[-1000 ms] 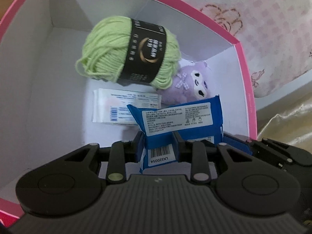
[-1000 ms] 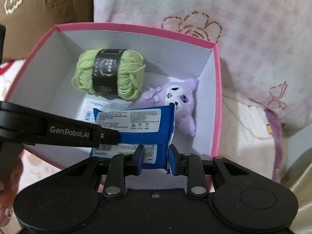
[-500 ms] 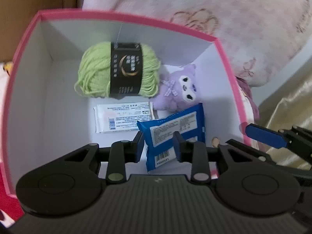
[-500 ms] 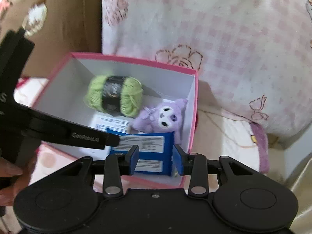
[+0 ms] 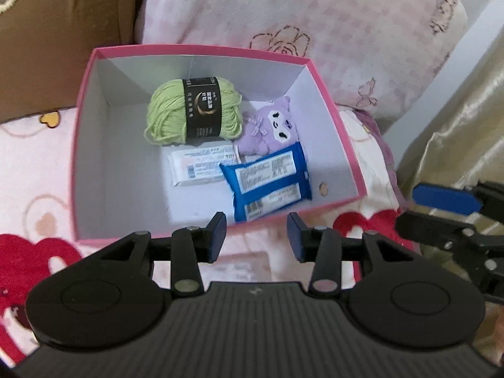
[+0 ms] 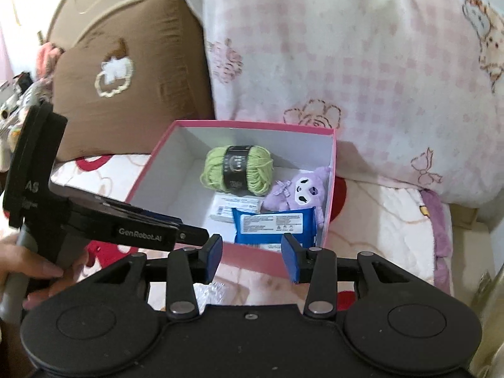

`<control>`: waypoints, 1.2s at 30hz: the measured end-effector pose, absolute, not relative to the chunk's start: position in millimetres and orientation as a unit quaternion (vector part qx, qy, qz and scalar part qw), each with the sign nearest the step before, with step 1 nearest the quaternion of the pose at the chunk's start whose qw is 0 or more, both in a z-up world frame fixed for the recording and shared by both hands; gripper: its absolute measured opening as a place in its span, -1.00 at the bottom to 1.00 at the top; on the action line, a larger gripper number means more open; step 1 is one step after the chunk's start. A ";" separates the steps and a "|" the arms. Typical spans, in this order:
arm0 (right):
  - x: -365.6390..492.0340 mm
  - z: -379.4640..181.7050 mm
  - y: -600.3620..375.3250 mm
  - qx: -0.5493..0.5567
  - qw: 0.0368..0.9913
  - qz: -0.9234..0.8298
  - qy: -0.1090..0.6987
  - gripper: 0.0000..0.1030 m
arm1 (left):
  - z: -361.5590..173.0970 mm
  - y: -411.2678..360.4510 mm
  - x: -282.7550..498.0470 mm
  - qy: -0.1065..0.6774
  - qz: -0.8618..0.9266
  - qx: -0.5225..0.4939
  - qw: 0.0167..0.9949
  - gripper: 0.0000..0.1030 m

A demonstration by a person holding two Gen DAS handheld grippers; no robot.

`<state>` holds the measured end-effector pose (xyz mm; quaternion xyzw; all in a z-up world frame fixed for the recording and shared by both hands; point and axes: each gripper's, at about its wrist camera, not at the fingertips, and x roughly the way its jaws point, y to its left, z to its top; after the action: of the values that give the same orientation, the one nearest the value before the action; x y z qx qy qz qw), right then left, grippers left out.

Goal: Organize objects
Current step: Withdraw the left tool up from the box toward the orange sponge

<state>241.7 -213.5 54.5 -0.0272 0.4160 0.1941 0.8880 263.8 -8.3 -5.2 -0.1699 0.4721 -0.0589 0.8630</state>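
A pink box (image 5: 327,85) (image 6: 176,126) with white walls sits on the bed. Inside lie a green yarn ball (image 5: 193,111) (image 6: 237,170), a purple plush toy (image 5: 271,127) (image 6: 299,190), a white packet (image 5: 201,168) (image 6: 234,206) and a blue wipes pack (image 5: 267,181) (image 6: 274,225). My left gripper (image 5: 256,239) hangs above the box's near rim, its jaws opening with nothing between them. My right gripper (image 6: 252,256) is likewise above and before the box, jaws opening and empty. The blue pack rests loose in the box's near right corner.
A pink flowered pillow (image 6: 346,63) and a brown cushion (image 6: 126,78) stand behind the box. The bedspread (image 5: 37,208) with red hearts lies around it. A person's hand (image 6: 28,271) grips the left gripper's handle. A gold curtain (image 5: 456,126) hangs at right.
Both grippers let go of the blue wipes pack, which now lies in the box. Both have pulled back and upward, so the whole box shows, and their jaws have opened wider.
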 end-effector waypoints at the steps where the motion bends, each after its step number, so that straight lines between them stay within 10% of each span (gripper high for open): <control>1: 235.6 58.9 -213.3 -0.031 0.889 0.199 0.412 -0.04 | -0.9 -8.1 258.4 0.470 -0.063 -0.169 0.864 -0.20; 20: 137.3 105.2 -207.5 -0.083 0.901 0.220 0.365 0.47 | 71.3 -44.8 150.3 0.459 -0.101 -0.054 0.881 0.52; 36: 84.0 87.4 -207.5 -0.097 0.877 0.278 0.379 0.76 | 31.5 -38.1 95.0 0.516 -0.106 -0.079 0.847 0.71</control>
<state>84.0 -207.5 87.4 -0.0970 0.3791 0.2780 0.8773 95.0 -38.1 31.5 -0.0789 0.5155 -0.1064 0.8466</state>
